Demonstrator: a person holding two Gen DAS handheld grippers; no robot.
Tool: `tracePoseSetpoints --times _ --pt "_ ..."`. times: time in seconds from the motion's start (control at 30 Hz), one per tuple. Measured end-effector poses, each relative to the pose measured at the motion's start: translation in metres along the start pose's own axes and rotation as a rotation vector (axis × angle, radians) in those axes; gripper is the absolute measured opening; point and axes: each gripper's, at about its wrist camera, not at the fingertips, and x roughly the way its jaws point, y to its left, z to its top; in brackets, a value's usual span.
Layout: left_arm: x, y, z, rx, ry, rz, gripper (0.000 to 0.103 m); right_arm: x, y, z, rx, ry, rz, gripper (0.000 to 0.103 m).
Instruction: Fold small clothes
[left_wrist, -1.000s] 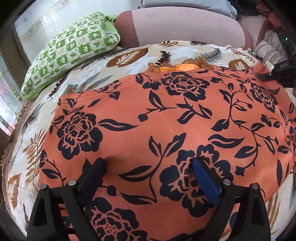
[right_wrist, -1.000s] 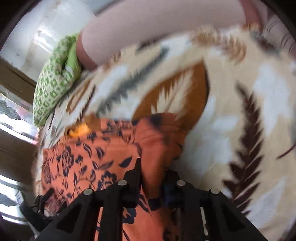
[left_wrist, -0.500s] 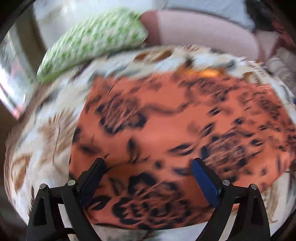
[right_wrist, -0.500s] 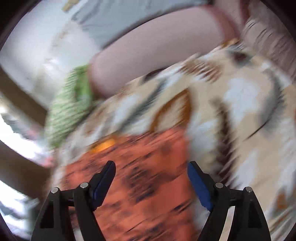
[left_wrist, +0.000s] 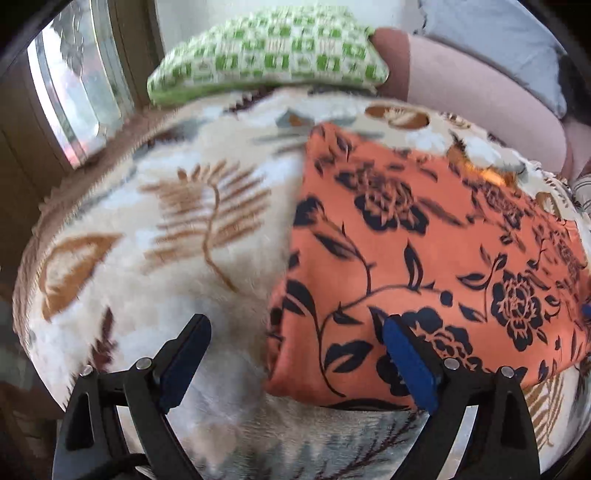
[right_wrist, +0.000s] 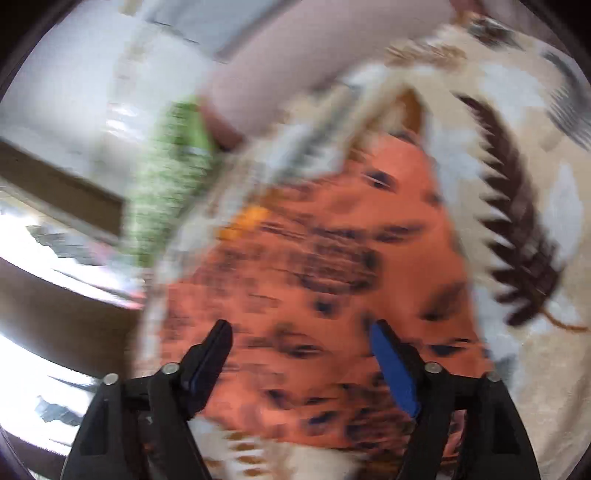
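Left wrist view, left to right: a window (left_wrist: 74, 99) stands at the far left edge, and a green-and-white pillow (left_wrist: 266, 62) lies at the head of the bed beside it. The leaf-print blanket (left_wrist: 166, 229) covers the bed below. Your left gripper (left_wrist: 295, 358) hangs above the blanket with its fingers (left_wrist: 184, 362) spread wide and nothing between the pads; the left finger is over bare blanket, the right finger over the near left corner of the orange floral garment (left_wrist: 424, 251). The garment lies flat on the blanket, right of centre, its left edge a straight fold. A pink bolster (left_wrist: 480, 99) runs along behind it.

Right wrist view, heavily blurred: the pillow (right_wrist: 166, 177) shows at the left, the garment (right_wrist: 314, 277) fills the centre, and the blanket (right_wrist: 535, 369) lies bare to the right. Your right gripper (right_wrist: 301, 365) is above the garment, fingers (right_wrist: 393, 369) well apart and just closing, pads not pressing the cloth.
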Motion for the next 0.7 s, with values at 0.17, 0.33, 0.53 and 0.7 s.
tracePoseSetpoints --times 0.17,0.33,0.53,0.7 --pt "-0.014 0.005 0.037 -0.013 -0.074 -0.058 0.095 -0.031 0.036 0.015 -0.068 -0.082 0.082 0.079" --pt "0.031 -0.012 0.087 0.057 -0.052 -0.009 0.095 -0.007 0.048 0.056 -0.073 -0.057 0.146 0.080" --pt "0.063 0.008 0.098 0.008 0.022 0.054 0.093 0.018 0.003 0.080 0.095 -0.040 0.124 0.081" --pt "0.066 -0.005 0.129 0.085 -0.051 0.085 0.093 0.013 0.016 0.096 0.014 -0.073 0.141 0.082"
